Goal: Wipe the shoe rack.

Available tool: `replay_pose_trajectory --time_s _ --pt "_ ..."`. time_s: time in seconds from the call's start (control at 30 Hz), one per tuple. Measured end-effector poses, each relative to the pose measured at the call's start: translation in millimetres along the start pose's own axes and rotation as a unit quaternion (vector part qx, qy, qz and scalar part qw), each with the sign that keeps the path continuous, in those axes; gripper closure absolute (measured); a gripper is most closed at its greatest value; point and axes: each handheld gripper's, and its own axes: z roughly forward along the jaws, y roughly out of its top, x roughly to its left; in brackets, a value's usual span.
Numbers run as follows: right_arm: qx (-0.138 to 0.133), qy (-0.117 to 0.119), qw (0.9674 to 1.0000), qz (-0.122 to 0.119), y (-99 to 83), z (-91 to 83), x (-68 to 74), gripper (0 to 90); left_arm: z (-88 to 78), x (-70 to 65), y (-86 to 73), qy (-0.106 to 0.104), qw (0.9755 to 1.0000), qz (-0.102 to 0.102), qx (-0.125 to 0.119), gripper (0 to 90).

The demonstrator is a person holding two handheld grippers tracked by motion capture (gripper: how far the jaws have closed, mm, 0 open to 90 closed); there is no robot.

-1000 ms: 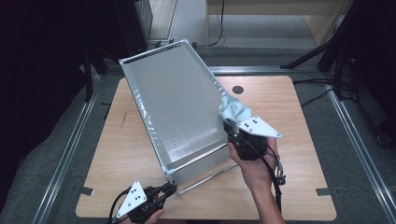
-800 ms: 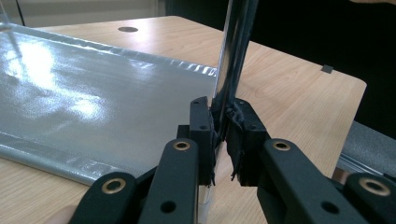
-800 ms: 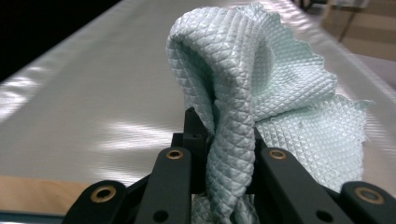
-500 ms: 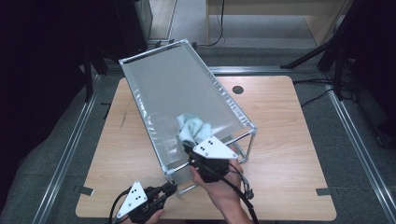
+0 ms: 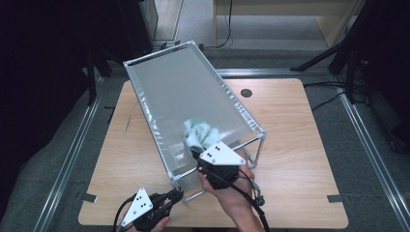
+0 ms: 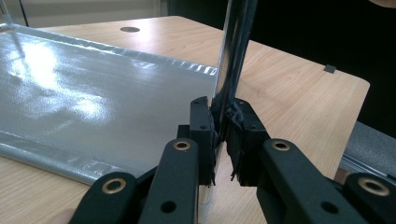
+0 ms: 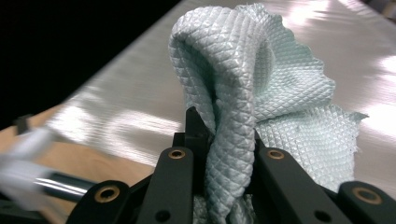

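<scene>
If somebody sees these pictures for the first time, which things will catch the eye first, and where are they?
The big silvery sheet stretched on a metal frame stands out first, lying tilted across the wooden table. Next comes the crumpled pale green cloth pressed on the sheet's near end by the right gripper. At the near corner, the left gripper clamps a frame leg.
</scene>
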Motion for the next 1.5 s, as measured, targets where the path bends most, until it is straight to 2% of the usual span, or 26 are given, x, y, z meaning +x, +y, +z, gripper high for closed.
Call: replay_pose_trajectory --time_s 0.17,0.4,0.43,0.8,0.87,0.97,1.03,1.27,1.3,1.33,1.37,1.5 --pt "0.004 -0.043 0.9989 0.018 -2.9 -7.3 -33.1 80.7 -0.3 -0.2 -0.1 0.000 1.0000 0.001 0.001 80.9" --pt "-0.003 -0.089 0.9951 0.041 -9.0 -21.4 -73.9 81.4 0.0 -1.2 0.3 0.001 1.0000 0.002 0.003 80.9" --pt "-0.003 -0.102 0.9939 0.041 -9.3 -24.3 -80.1 81.6 0.1 -1.5 0.3 0.002 1.0000 0.002 0.003 81.0" --pt "0.002 -0.134 0.9902 0.039 -11.7 -36.7 -94.8 82.5 2.2 -3.9 0.5 -0.005 1.0000 0.003 0.004 80.9" --pt "0.003 -0.136 0.9895 0.048 -11.3 -38.6 -97.0 82.7 2.4 -3.8 0.5 -0.006 1.0000 0.002 0.004 80.8" --pt "0.001 -0.141 0.9880 0.063 -10.5 -39.2 -94.7 82.8 2.1 -3.8 0.5 -0.005 1.0000 0.002 0.005 80.8" --pt "0.001 -0.145 0.9877 0.058 -9.5 -37.9 -90.2 82.9 2.2 -4.4 0.7 -0.004 1.0000 0.001 0.005 80.8" --pt "-0.008 -0.102 0.9930 0.059 -9.7 -29.4 -66.8 83.1 2.3 -4.2 0.4 -0.004 1.0000 -0.002 0.005 80.7" --pt "-0.009 -0.096 0.9938 0.056 -9.8 -27.5 -61.5 83.1 2.4 -4.0 0.3 -0.005 1.0000 -0.004 0.004 80.7" --pt "-0.011 -0.084 0.9952 0.049 -9.5 -24.1 -50.2 83.0 2.5 -4.1 0.2 -0.006 1.0000 -0.005 0.004 80.6" --pt "-0.011 -0.084 0.9952 0.049 -9.5 -24.1 -50.2 83.0 2.5 -4.0 0.2 -0.006 1.0000 -0.006 0.004 80.6" --pt "-0.013 -0.050 0.9980 0.038 -8.0 -17.2 -26.0 82.6 2.7 -3.6 0.0 -0.006 1.0000 -0.006 0.004 80.5"
